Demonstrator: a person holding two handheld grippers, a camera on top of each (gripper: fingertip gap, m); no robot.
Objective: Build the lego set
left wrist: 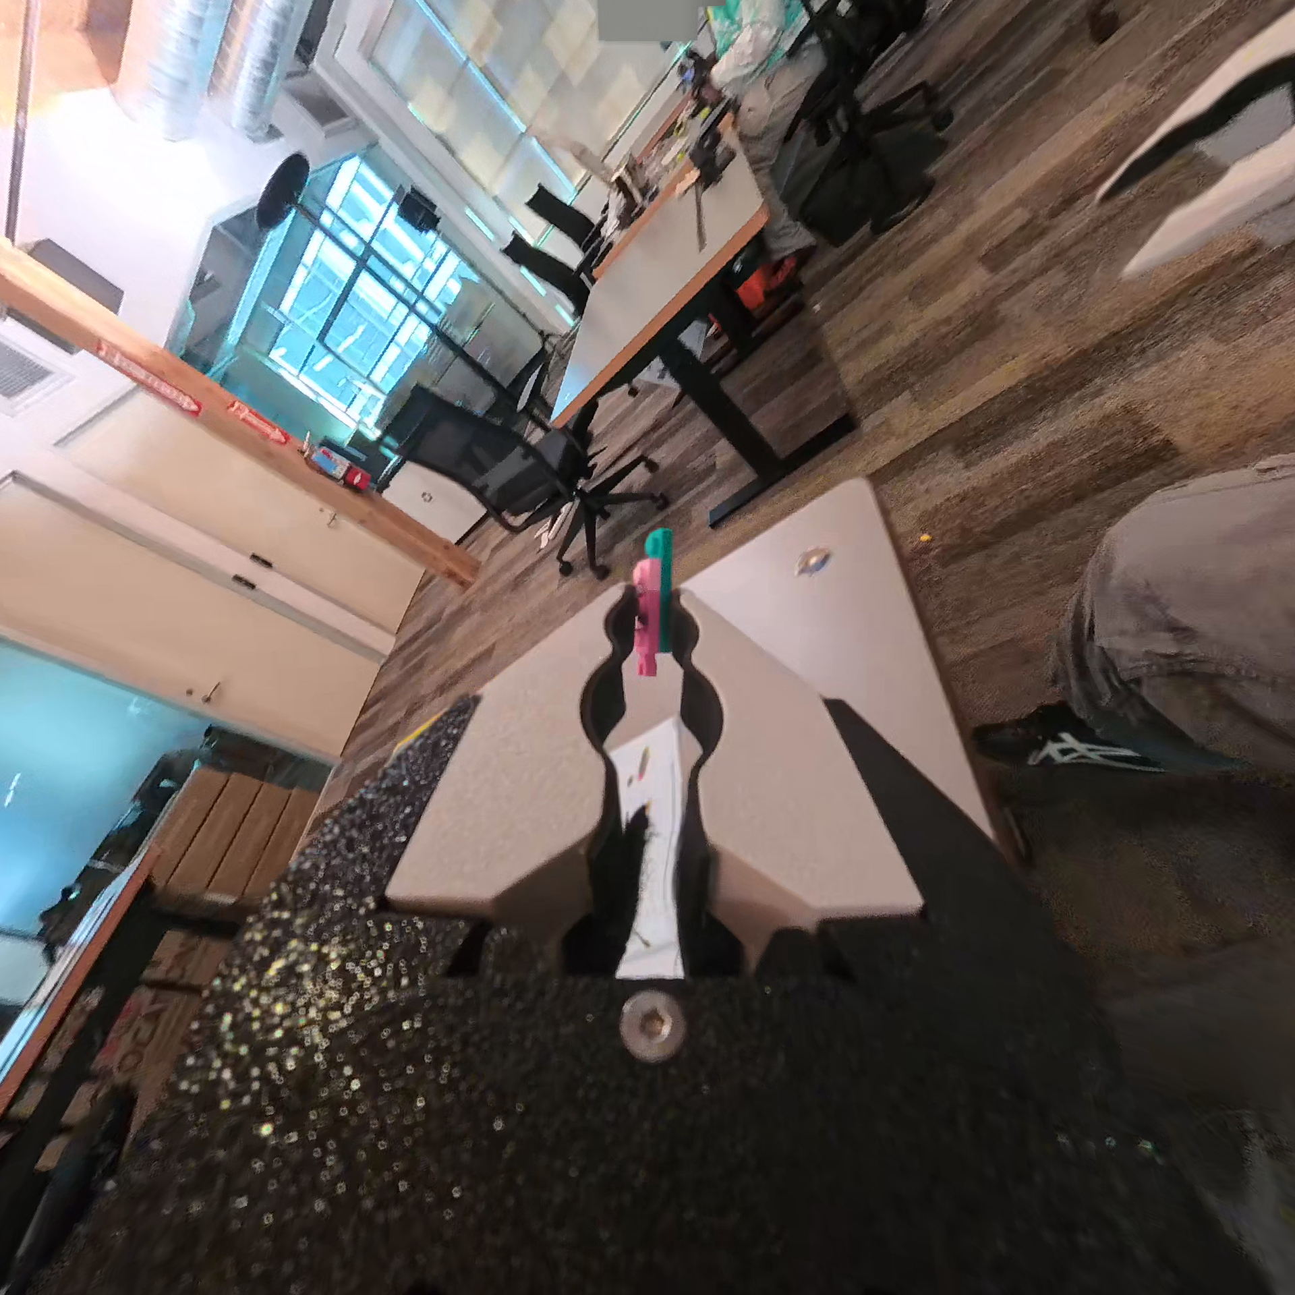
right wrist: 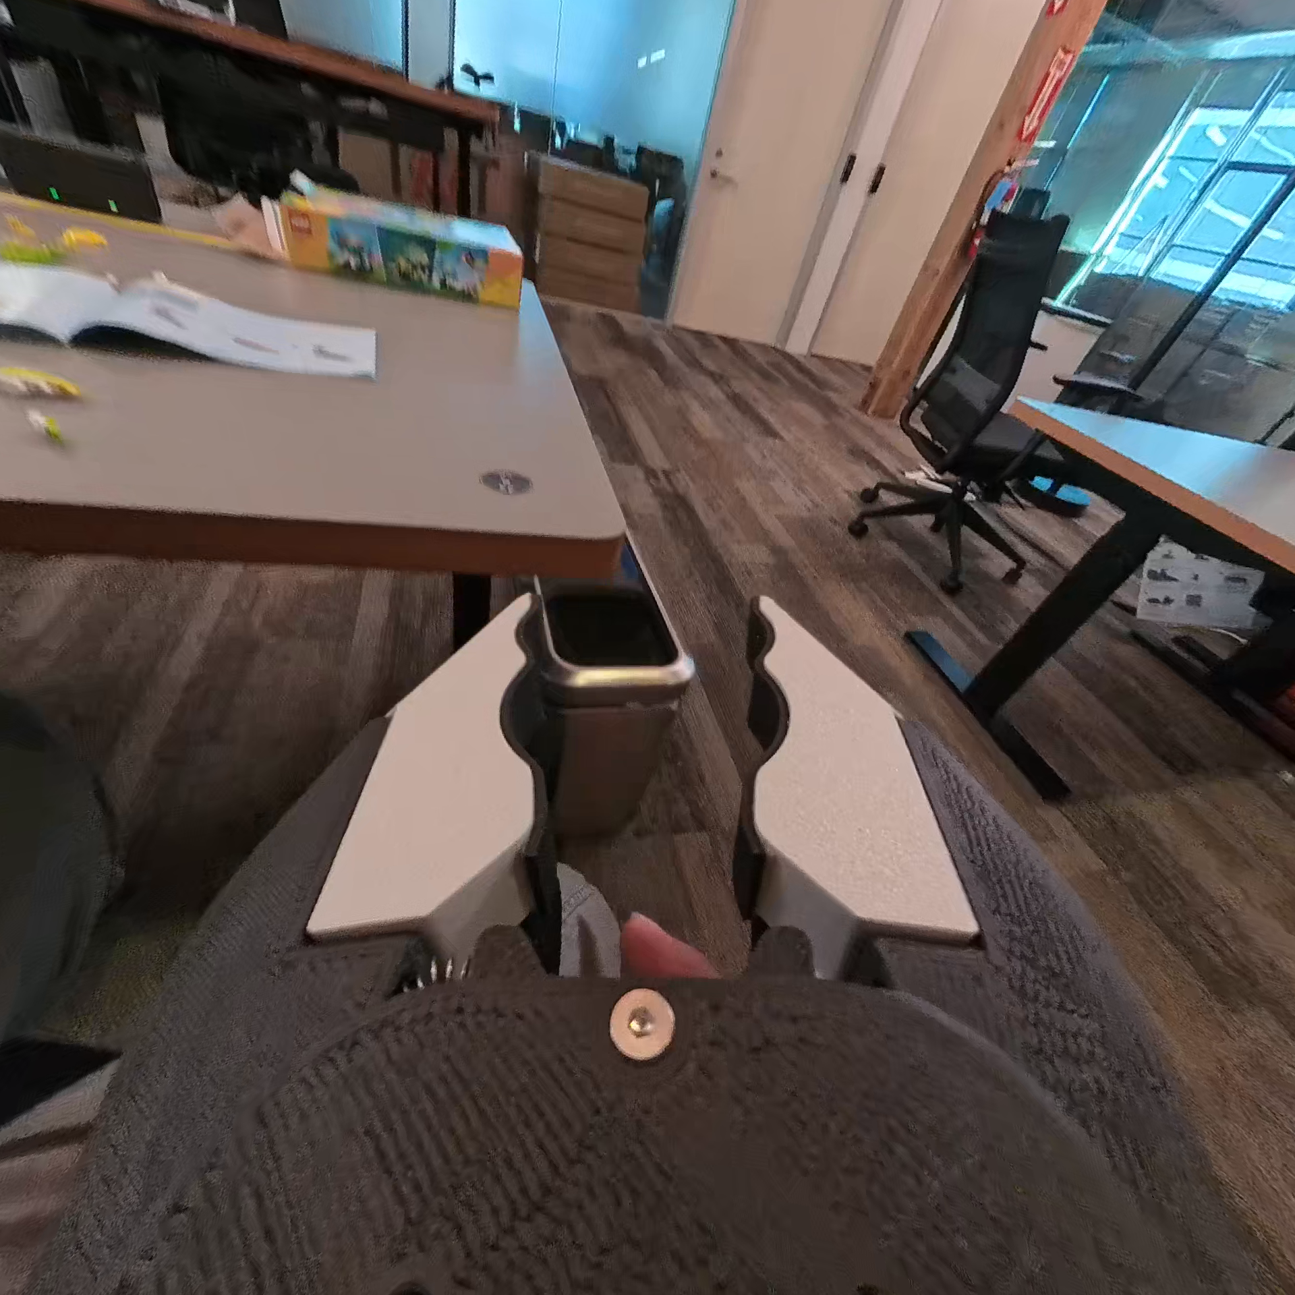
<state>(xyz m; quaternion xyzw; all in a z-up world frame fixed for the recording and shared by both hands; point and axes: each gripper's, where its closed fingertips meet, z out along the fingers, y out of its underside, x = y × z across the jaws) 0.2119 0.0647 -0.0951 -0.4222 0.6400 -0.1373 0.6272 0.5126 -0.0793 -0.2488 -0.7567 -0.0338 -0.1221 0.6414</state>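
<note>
Lego pieces pinched in left gripper, right gripper empty

Left wrist view: left gripper [left wrist: 655,617] tilted sideways, fingertips clamped on a small pink and teal lego assembly [left wrist: 653,606] held above the grey table [left wrist: 841,631].

Right wrist view: right gripper [right wrist: 645,624] spread wide, holding nothing, below the table edge, a bin [right wrist: 606,701] beyond. Instruction booklet [right wrist: 189,322], lego box [right wrist: 403,256] and loose yellow-green pieces [right wrist: 38,384] lie on the table

R gripper [right wrist: 648,617] open, off table [right wrist: 434,448] edge, above bin [right wrist: 610,729]; booklet [right wrist: 196,322], box [right wrist: 403,256], prob. bricks [right wrist: 38,384] blurred.
</note>
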